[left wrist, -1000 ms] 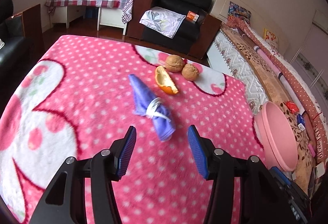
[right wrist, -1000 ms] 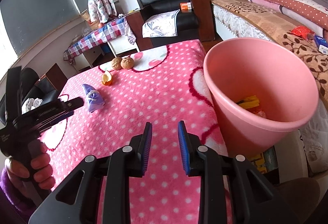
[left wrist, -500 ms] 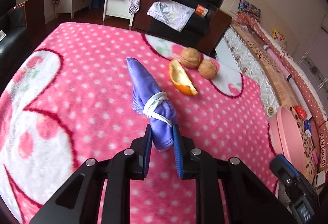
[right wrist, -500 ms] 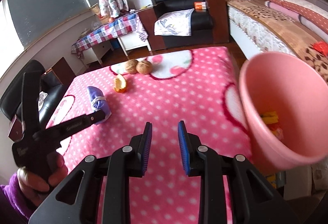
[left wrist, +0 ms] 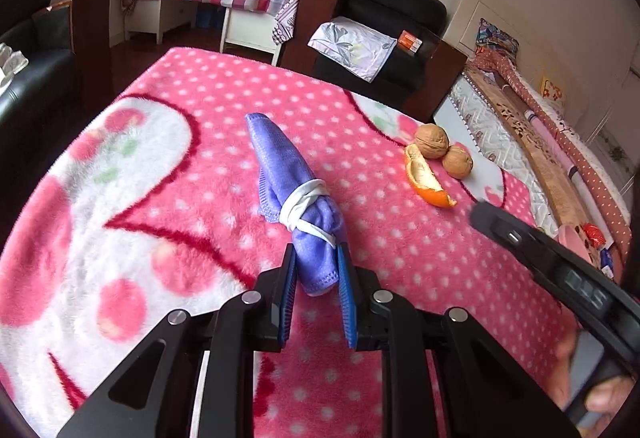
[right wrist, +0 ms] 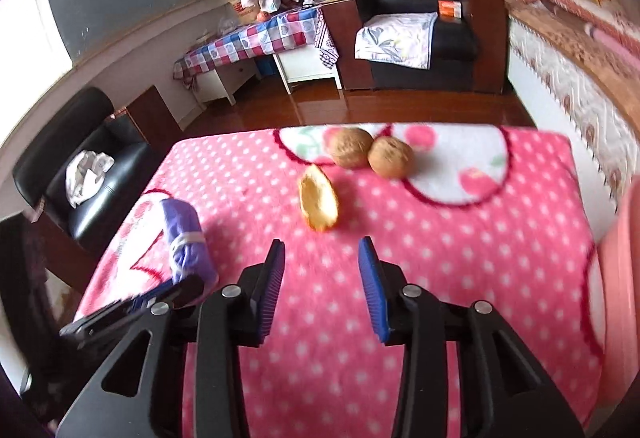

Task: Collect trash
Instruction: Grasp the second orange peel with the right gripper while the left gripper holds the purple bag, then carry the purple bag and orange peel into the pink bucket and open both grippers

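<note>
My left gripper [left wrist: 317,270] is shut on the near end of a purple cloth bundle [left wrist: 292,189] tied with a white band, which lies on the pink dotted blanket [left wrist: 160,197]. The bundle also shows in the right wrist view [right wrist: 186,242]. My right gripper [right wrist: 322,274] is open and empty, just short of an orange peel [right wrist: 319,202]. The peel [left wrist: 426,177] and two walnuts [left wrist: 431,141] [left wrist: 457,162] lie at the far right of the blanket. The walnuts [right wrist: 350,146] [right wrist: 390,156] sit just beyond the peel.
The pink bin's wall [right wrist: 624,278] shows at the right edge, beside the table. A black armchair [right wrist: 416,33] and a checked-cloth table [right wrist: 256,37] stand beyond the far edge. A bed [left wrist: 540,133] runs along the right. A black chair [right wrist: 92,173] stands left.
My left gripper stays shut on the purple bundle. My right gripper has opened and moved left and forward toward the orange peel, away from the pink bin.
</note>
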Action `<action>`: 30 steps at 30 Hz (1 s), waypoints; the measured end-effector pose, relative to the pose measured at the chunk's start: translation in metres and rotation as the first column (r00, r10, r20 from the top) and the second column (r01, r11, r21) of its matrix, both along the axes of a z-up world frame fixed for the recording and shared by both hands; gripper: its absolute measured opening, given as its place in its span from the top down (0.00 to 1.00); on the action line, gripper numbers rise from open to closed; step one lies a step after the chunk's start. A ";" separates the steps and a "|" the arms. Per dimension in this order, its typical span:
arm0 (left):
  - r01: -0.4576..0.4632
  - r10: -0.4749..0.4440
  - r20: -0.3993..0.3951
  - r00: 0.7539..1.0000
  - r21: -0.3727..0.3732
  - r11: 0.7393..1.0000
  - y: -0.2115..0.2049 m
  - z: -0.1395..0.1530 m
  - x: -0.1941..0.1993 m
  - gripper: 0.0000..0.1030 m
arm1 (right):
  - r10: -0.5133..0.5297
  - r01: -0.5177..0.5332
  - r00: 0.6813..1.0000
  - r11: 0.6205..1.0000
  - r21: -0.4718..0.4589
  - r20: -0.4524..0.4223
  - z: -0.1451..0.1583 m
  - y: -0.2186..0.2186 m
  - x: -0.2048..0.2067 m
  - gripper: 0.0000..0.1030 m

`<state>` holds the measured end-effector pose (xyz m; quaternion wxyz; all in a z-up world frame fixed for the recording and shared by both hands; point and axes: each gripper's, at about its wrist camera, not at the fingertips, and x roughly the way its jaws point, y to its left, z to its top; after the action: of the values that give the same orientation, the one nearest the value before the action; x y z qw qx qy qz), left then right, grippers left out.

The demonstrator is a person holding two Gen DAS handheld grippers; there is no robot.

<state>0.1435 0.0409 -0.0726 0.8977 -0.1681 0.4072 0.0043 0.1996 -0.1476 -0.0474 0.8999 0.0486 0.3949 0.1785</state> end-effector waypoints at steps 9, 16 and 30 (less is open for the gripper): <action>0.012 -0.012 0.006 1.000 -0.037 0.999 0.006 -0.002 0.003 0.82 | -0.005 0.003 1.000 0.997 -0.077 -0.022 -0.009 0.021 0.029 0.62; 0.036 -0.036 0.009 0.999 -0.032 0.999 0.004 -0.002 0.003 0.82 | -0.024 0.020 0.999 0.995 -0.099 -0.040 -0.019 0.029 0.039 0.62; 0.037 -0.037 0.007 0.999 -0.030 0.999 0.003 -0.003 0.004 0.82 | -0.019 0.018 1.000 0.997 -0.073 -0.018 -0.010 0.011 0.004 0.79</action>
<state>0.1476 0.0440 -0.0756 0.8963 -0.1742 0.4074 -0.0190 0.2035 -0.1366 -0.0576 0.8989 0.0212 0.4091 0.1553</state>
